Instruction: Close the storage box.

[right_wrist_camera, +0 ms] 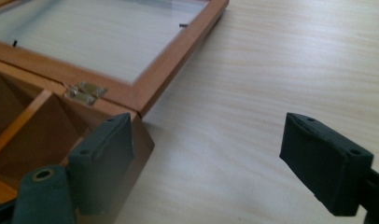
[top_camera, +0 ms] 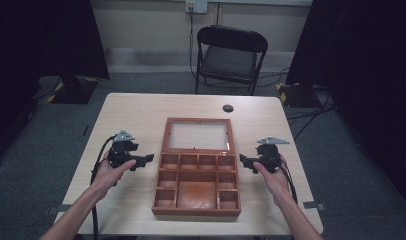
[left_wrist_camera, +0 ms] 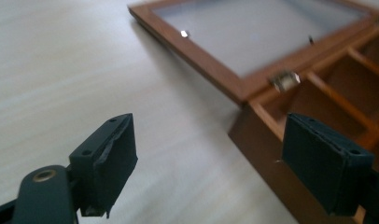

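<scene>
One brown wooden compartment box [top_camera: 196,187] lies open at bench [top_camera: 136,107] centre, its glass-paned lid [top_camera: 197,135] flat at 12 o'clock. Two hand-held grippers flank it: left hand-held gripper [top_camera: 150,158] at 9 o'clock, right hand-held gripper [top_camera: 242,159] at 3 o'clock, both with jaws apart, holding nothing.

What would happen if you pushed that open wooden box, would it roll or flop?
Probably neither. The wooden box sits flat on the table, so it would likely slide. It looks stiff, being wood. Its lid has a clear pane and small metal hinges, so that part may be fragile.
</scene>
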